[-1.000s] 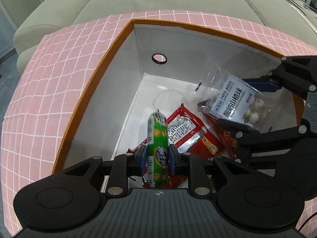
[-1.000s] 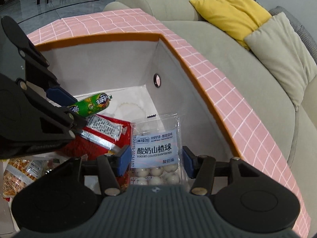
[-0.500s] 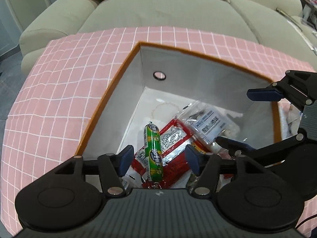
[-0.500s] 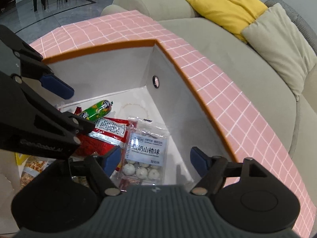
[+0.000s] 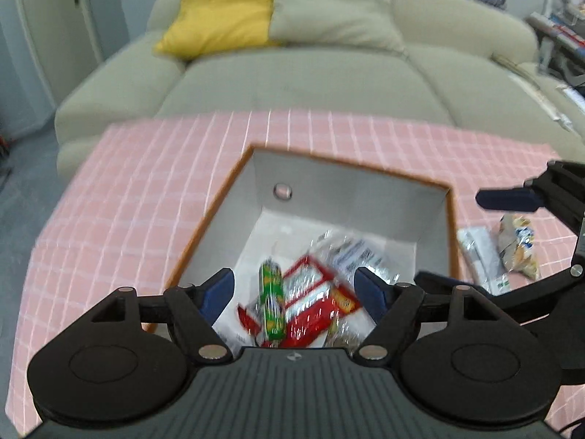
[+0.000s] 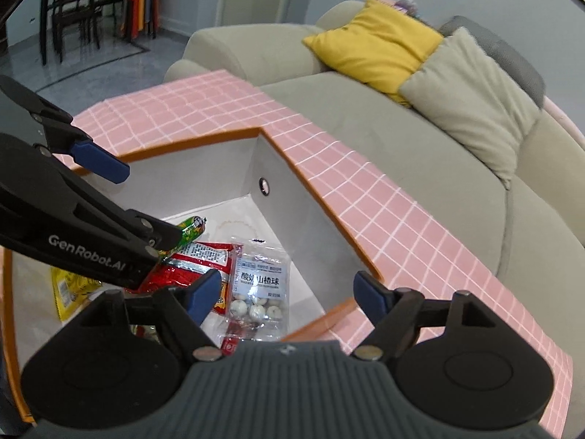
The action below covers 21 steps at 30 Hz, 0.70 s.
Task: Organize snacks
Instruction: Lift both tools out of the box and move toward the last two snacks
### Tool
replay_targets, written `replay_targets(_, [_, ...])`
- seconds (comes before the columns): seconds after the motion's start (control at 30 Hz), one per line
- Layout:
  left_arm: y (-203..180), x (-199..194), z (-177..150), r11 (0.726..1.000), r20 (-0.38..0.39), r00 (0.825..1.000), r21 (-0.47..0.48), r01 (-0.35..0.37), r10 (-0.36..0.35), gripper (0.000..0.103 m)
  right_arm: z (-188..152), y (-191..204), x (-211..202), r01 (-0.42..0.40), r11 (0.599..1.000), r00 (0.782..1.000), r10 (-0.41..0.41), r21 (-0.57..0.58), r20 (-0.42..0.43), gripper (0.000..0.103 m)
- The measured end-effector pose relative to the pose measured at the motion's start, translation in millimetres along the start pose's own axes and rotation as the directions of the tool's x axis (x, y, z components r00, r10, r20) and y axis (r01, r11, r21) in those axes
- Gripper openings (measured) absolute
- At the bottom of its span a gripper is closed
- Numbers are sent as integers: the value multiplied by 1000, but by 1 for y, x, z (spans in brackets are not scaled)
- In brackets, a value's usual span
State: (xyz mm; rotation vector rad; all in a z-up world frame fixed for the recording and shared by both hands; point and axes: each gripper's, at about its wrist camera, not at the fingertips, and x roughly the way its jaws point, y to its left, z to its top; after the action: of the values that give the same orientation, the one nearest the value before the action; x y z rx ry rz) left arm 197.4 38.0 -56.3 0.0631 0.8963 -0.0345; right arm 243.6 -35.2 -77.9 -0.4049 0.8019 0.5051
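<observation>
An orange-rimmed box (image 5: 226, 197) (image 6: 204, 139) with white walls sits on the pink checked cloth. Inside it lie a green sausage stick (image 5: 271, 301) (image 6: 193, 229), red snack packs (image 5: 314, 303) (image 6: 190, 267) and a clear bag of white yogurt balls (image 6: 259, 289) (image 5: 351, 256). My left gripper (image 5: 294, 292) hovers above the box, jaws still opening, nothing between them. My right gripper (image 6: 287, 292) is also above the box, jaws opening and empty, the clear bag lying below them. The left gripper's arm (image 6: 73, 219) crosses the right wrist view.
Outside the box to the right lie a silver pack (image 5: 479, 256) and a small crisp bag (image 5: 519, 245) on the pink cloth (image 5: 128, 201). A beige sofa (image 5: 310, 73) with a yellow cushion (image 5: 219, 18) stands behind. A yellow pack (image 6: 69, 289) lies in the box's left part.
Both grippers let go: the left dropped the green sausage stick, the right released the clear bag into the box. Both then opened wide and rose away from the box.
</observation>
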Motion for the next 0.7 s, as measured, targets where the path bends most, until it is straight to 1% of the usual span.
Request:
replay_targets(0.03, [-2,-5,-1,1000,29,999,8,-15,15,88,-3,0,-5,2,1000,1000,-2,16,7,77])
replay_targets(0.1, [-5,-11,-3,999,64,997,1,-46,45,88,-9,-2,-15,15,999,1000,-16,49,18,77])
replay_targets(0.23, [-10,-24,-6,999,72,997,-38,-7,10,88,-25,-9,-38,42,992,998,-48,117,46,77])
replay_targets(0.4, [-30,-49,-11,999,142,990,-30,-14,18,82,-51,-17,-63,52,978,996,-67,204,67,77])
replay_targets(0.57, [-55,-66,-19,999,189,982,-19,30,-26,82,-83,-24,-85,68,961,992,-93,268,83,77])
replay_targets(0.63, [-64,-67,-22,999,183,982,-14,51,-48,81,-97,-27,-92,78,953,990,-108,292,90,79])
replay_targets(0.7, [-73,-66,-25,996,170,982,-6,88,-86,79,-111,-29,-97,85,947,988,-120,309,94,82])
